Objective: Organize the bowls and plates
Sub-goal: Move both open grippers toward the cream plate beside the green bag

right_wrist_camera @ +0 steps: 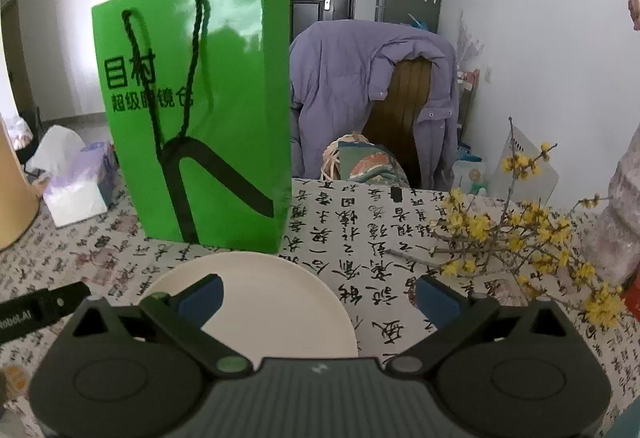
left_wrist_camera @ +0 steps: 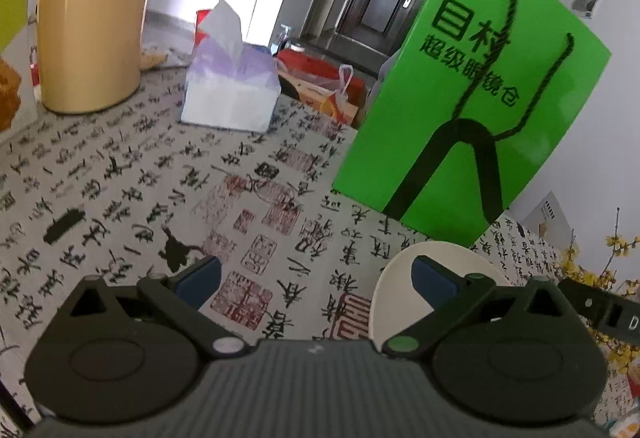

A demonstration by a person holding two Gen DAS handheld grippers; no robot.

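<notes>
Your left hand-held gripper (left_wrist_camera: 316, 278) hangs over the calligraphy-printed cloth on the counter (left_wrist_camera: 160, 178), fingers spread wide with nothing between them. The round cream-white plate (left_wrist_camera: 400, 278) lies flat at the lower right of that view, just before the glossy green paper bag (left_wrist_camera: 460, 98).

In the right wrist view the same plate (right_wrist_camera: 280, 298) sits at lower centre, and your right hand-held gripper (right_wrist_camera: 318, 296) is also splayed and empty, its left finger (right_wrist_camera: 200, 296) over the plate.

The plate looks stiff, smooth and probably breakable, and it lies flush on the cloth. Pinch it at the rim and lift slowly, since a glazed edge may slip.
</notes>
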